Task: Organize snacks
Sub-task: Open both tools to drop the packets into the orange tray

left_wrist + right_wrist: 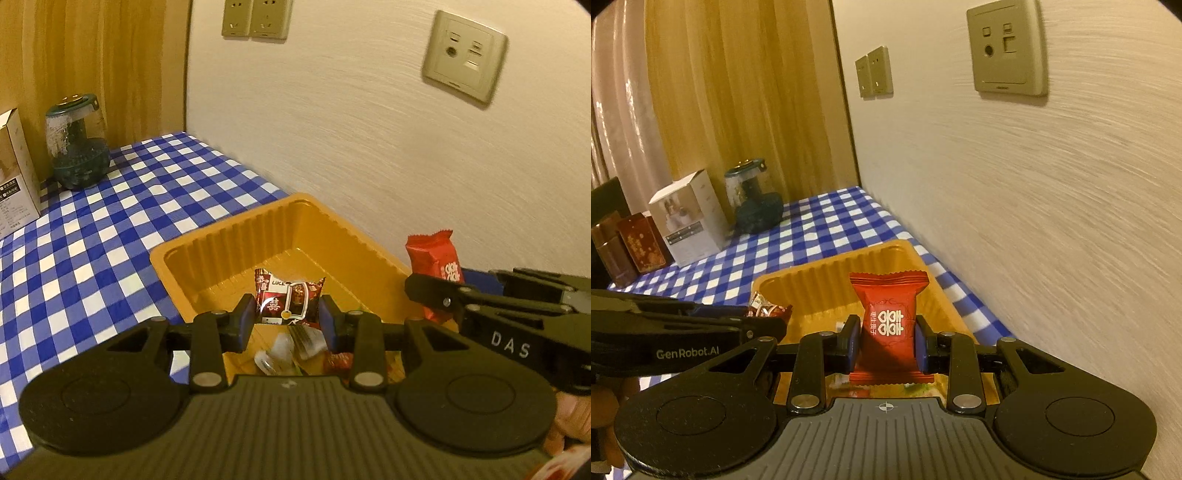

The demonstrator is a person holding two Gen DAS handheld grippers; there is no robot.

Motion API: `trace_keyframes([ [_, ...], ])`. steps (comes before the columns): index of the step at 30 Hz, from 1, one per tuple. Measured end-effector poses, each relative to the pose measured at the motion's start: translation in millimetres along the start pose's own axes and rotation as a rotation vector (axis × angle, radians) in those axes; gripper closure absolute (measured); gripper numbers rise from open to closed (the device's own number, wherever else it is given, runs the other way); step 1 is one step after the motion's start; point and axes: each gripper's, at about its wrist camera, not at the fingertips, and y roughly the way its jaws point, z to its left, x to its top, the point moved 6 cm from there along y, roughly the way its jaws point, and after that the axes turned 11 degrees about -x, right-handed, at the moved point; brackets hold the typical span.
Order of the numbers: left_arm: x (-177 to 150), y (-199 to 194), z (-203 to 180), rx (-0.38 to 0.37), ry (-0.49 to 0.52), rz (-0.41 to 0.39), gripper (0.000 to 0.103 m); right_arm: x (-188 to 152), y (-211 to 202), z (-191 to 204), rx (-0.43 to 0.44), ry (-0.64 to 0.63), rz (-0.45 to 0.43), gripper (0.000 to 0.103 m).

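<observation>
Snacks gripped in both tools, both above the orange tray (207, 251). Left tool (287, 319) is clamped on a dark red candy packet (290, 301) with white "LUCK" print, blue pads (246, 317) pressing its sides; packet is upright, over the near end of the tray. Right tool (887, 341) is clamped on a bright red candy packet (888, 321) with a white double-happiness mark, crimped top edge up, pads (854, 341) squeezing its waist; it hangs over the tray's near half.

Left view shows the right tool coming in from the right, its packet just beyond the tray's right rim line. Right view shows the left tool to the left, its packet at the tray's left rim.

Tray sits on the blue-white checked desk (92, 240), long side close against the wall. In the tray's near end, under the left tool: a few wrapped candies (280, 349), some clear, one reddish. Far half of the tray shows bare floor.

Far desk corner: green glass jar (77, 144), white carton (689, 218) beside it, two dark red boxes (631, 243) left of the carton. Wall sockets (255, 18) above
</observation>
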Motion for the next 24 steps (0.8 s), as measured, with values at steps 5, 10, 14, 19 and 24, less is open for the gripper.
trace_keyframes([
  [5,13.7,6.2,10.3,0.0,-0.013,-0.015,0.069,3.4,17.1,4.7,0.0,-0.009,0.019,0.072],
  [10,22.5,16.1,17.1,-0.007,-0.016,-0.02,0.068,5.7,29.8,9.5,-0.006,-0.023,0.027,0.072],
  [14,24.0,25.4,25.5,-0.033,-0.032,-0.023,0.029,7.1,37.6,10.0,-0.014,-0.017,0.035,0.072],
  [19,20.8,22.0,38.0,-0.001,-0.049,-0.02,0.029,5.4,42.9,12.0,-0.009,-0.015,0.049,0.072],
  [24,17.4,16.3,44.1,0.035,-0.031,-0.007,0.029,5.3,43.4,13.7,0.0,-0.003,0.057,0.072],
])
